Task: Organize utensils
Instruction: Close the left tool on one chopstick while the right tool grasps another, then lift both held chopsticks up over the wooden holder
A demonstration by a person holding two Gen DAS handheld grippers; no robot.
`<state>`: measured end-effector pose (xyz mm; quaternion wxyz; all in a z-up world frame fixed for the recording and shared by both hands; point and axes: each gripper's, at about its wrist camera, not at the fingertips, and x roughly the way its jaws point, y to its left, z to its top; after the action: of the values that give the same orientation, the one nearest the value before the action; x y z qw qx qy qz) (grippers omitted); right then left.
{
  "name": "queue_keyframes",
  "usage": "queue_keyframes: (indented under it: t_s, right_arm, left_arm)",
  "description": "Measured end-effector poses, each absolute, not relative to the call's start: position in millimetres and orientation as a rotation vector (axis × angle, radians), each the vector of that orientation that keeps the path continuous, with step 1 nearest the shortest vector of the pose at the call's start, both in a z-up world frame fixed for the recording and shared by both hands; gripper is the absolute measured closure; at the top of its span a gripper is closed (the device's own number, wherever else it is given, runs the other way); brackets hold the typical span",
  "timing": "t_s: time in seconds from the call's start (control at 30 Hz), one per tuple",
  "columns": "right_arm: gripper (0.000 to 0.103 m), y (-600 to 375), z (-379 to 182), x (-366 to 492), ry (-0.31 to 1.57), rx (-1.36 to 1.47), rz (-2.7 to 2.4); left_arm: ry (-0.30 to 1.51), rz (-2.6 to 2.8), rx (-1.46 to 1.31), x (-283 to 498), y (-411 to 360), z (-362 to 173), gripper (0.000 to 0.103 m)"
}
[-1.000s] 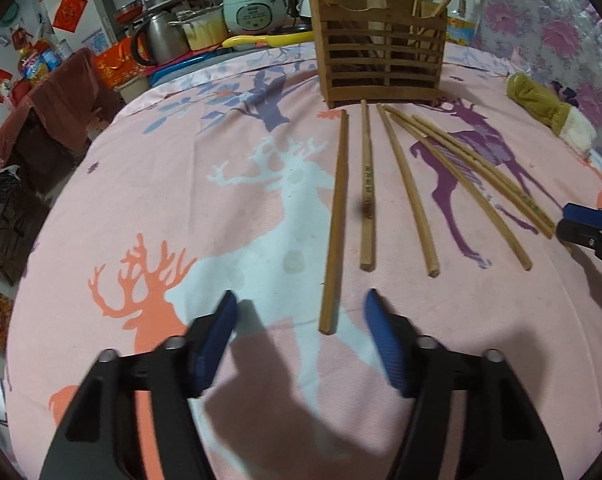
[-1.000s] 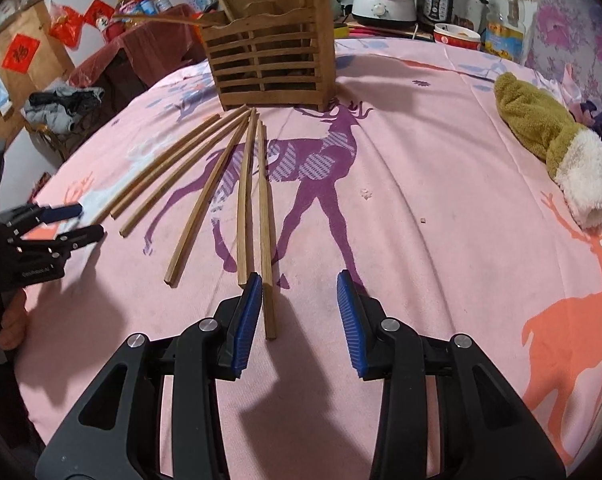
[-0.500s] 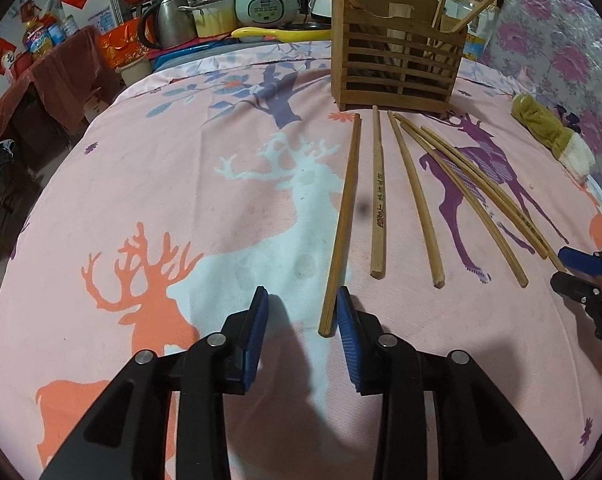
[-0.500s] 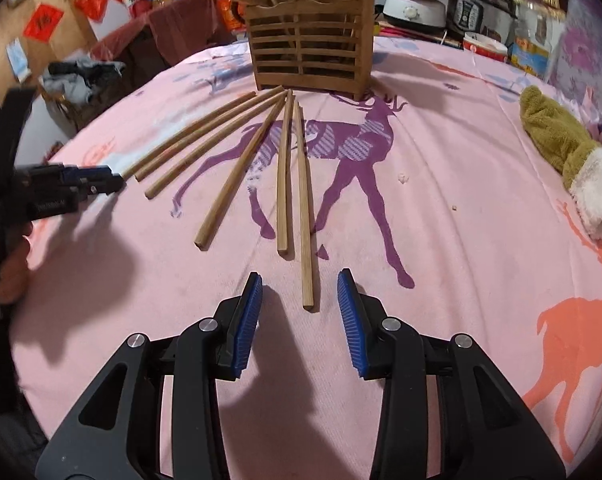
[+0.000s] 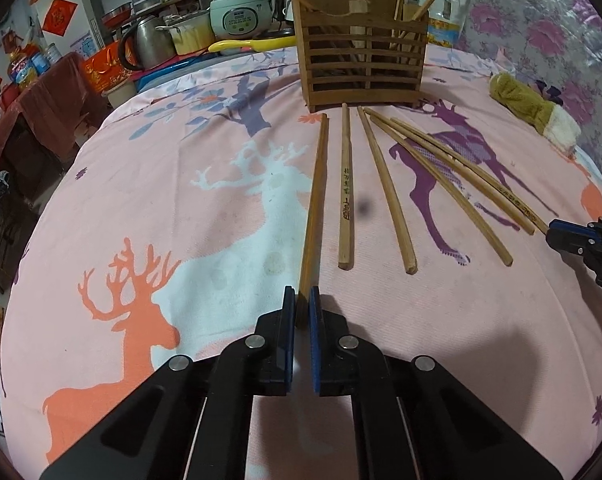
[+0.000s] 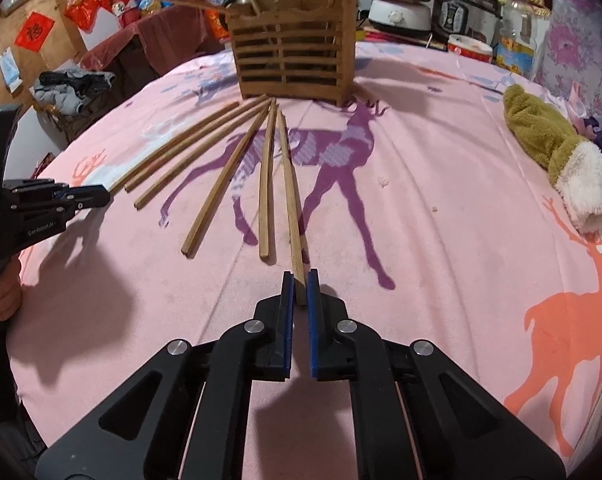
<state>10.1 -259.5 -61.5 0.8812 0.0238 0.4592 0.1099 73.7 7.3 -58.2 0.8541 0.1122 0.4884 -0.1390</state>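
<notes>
Both claws, apart a second ago, now clamped: left gripper (image 5: 302, 306) on leftmost chopstick (image 5: 316, 200), right gripper (image 6: 299, 290) on rightmost chopstick (image 6: 291, 196), near ends farthest from holder (image 5: 363, 62). Ready to lift.

A pink deer-print cloth (image 5: 141, 240) covers the tabletop; an olive plush sock with a white cuff (image 6: 557, 152) lies on its right side; behind — a rice cooker (image 5: 241, 12), a steel kettle (image 5: 151, 42), red paper decorations (image 6: 33, 32).
</notes>
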Motion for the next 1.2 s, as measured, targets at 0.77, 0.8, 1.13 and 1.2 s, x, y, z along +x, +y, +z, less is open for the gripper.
queue_keyframes:
  t_s: [0.77, 0.8, 1.13, 1.2]
  right_arm:
    - [0.096, -278.4, 39.6, 9.4, 0.624, 0.147, 0.196]
    - [0.096, -278.2, 43.7, 10.3, 0.616, 0.146, 0.198]
    - [0.066, -271.6, -20.3, 7.7, 0.839, 0.017, 0.231]
    - [0.066, -276.2, -44.4, 8.8, 0.904, 0.021, 0.222]
  left_arm:
    - [0.842, -0.262, 0.119, 86.7, 3.2, 43.4, 0.097]
    - [0.836, -0.262, 0.119, 87.9, 1.5, 47.9, 0.097]
    - [0.787, -0.292, 0.137, 91.6, -20.2, 74.1, 0.097]
    - [0.786, -0.292, 0.145, 91.3, -23.0, 72.4, 0.097]
